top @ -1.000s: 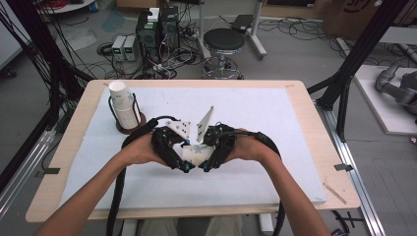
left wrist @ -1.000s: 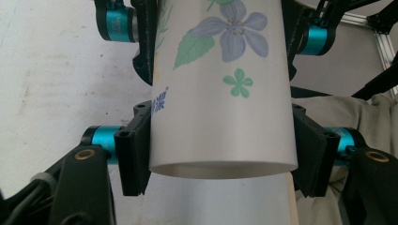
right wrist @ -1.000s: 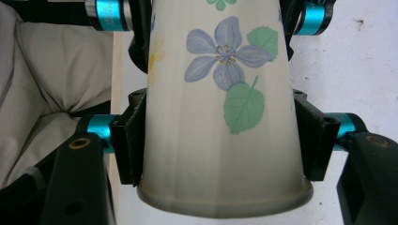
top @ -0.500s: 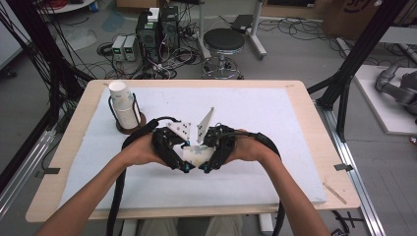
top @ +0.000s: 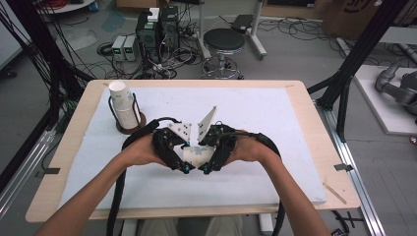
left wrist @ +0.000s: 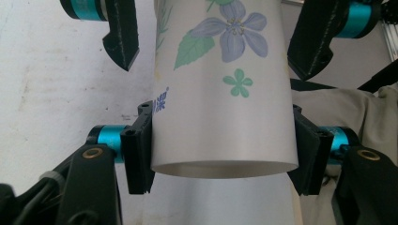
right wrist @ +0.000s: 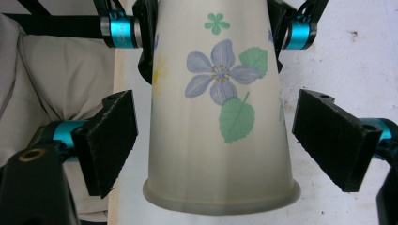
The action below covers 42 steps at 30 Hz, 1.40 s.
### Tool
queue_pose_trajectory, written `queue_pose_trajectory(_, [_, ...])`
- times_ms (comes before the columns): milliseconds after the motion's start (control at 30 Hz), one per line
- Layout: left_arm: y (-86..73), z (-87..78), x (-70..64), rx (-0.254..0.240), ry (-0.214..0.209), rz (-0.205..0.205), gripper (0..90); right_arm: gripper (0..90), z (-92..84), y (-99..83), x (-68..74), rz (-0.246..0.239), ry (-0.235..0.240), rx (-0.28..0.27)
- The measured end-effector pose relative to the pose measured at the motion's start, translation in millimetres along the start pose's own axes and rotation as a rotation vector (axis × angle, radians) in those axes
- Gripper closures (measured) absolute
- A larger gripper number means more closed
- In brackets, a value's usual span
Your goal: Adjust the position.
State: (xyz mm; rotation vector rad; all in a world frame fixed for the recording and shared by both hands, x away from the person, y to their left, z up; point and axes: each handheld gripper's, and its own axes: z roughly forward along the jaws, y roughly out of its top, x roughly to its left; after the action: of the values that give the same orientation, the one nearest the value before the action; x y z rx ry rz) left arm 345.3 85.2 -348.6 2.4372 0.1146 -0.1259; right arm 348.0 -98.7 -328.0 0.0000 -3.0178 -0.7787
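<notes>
A white paper cup point(top: 196, 155) printed with blue flowers and green leaves lies level between my two grippers, just above the white mat. My left gripper point(left wrist: 223, 152) is shut on the cup point(left wrist: 220, 108) near its base end, both pads pressing its sides. My right gripper point(right wrist: 220, 140) stands around the rim end of the cup point(right wrist: 206, 117). Its jaws have just been opening and stand clear of the wall on both sides. In the high view the left gripper point(top: 183, 158) and right gripper point(top: 210, 160) face each other tip to tip.
A stack of paper cups point(top: 123, 104) stands in a wire holder at the back left of the table. The white mat point(top: 275, 128) covers most of the wooden table point(top: 314, 123). A stool point(top: 223, 42) and computers stand on the floor behind.
</notes>
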Motion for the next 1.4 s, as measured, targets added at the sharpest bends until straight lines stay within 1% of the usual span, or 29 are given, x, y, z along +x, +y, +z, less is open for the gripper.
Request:
queue_pose_trajectory(67, [-0.3, 0.2, 0.3, 0.005, 0.000, 0.007, 36.8, 14.3, -0.5, 0.2, 0.1, 0.002, 0.004, -0.002])
queue_pose_trajectory(133, [-1.1, 1.5, -0.8, -0.001, -0.001, -0.002, 36.8, 14.2, -1.8, 0.3, 0.6, 0.004, 0.004, -0.006])
queue_pose_trajectory(267, [-3.1, 5.2, -1.8, 0.015, 0.001, -0.001, 36.8, 14.1, -6.7, 0.3, 0.4, 0.008, -0.002, -0.043])
queue_pose_trajectory(333, [-3.8, 6.4, -1.8, 0.010, 0.002, -0.002, 36.8, 14.1, -9.4, -0.1, -0.8, 0.000, -0.005, -0.070])
queue_pose_trajectory(500, [-5.8, 9.9, -2.7, 0.004, -0.004, -0.014, 36.8, 14.1, -15.6, -2.0, -0.9, 0.010, -0.020, -0.096])
queue_pose_trajectory(567, [-6.3, 11.4, -3.3, 0.007, -0.005, -0.016, 36.8, 14.1, -17.2, -2.7, -1.0, 0.015, -0.028, -0.094])
queue_pose_trajectory(667, [-7.1, 13.5, -4.0, 0.001, -0.004, -0.017, 36.8, 14.1, -17.9, -3.1, -1.2, 0.016, -0.025, -0.101])
queue_pose_trajectory(733, [-7.4, 13.7, -3.3, 0.006, -0.001, -0.010, 36.8, 14.1, -18.6, -3.2, -0.9, 0.017, -0.029, -0.103])
queue_pose_trajectory(800, [-8.4, 13.3, -3.6, -0.001, 0.003, -0.014, 36.8, 14.1, -19.5, -3.4, -1.0, 0.016, -0.029, -0.107])
queue_pose_trajectory(967, [-14.4, 10.3, -3.8, -0.041, 0.008, -0.032, 36.8, 14.1, -23.0, -5.3, -1.1, 0.016, -0.038, -0.127])
queue_pose_trajectory(1000, [-15.8, 10.4, -3.8, -0.056, 0.009, -0.036, 36.8, 14.1, -24.3, -6.0, -0.9, 0.023, -0.036, -0.128])
queue_pose_trajectory(1100, [-20.0, 8.7, -3.5, -0.083, 0.013, -0.046, 36.8, 14.1, -25.4, -7.4, -1.7, 0.018, -0.038, -0.145])
queue_pose_trajectory(1133, [-21.6, 8.5, -3.4, -0.097, 0.013, -0.050, 36.8, 14.1, -25.9, -8.1, -1.5, 0.024, -0.041, -0.147])
queue_pose_trajectory(1233, [-26.7, 6.6, -3.0, -0.135, 0.016, -0.063, 36.8, 14.1, -27.3, -11.3, -2.3, 0.030, -0.049, -0.180])
queue_pose_trajectory(1300, [-29.8, 5.0, -2.6, -0.154, 0.024, -0.062, 36.9, 14.1, -27.8, -14.1, -2.8, 0.039, -0.045, -0.202])
queue_pose_trajectory(1400, [-33.3, 2.9, -3.4, -0.183, 0.029, -0.077, 36.8, 14.1, -28.2, -20.1, -3.8, 0.055, -0.053, -0.235])
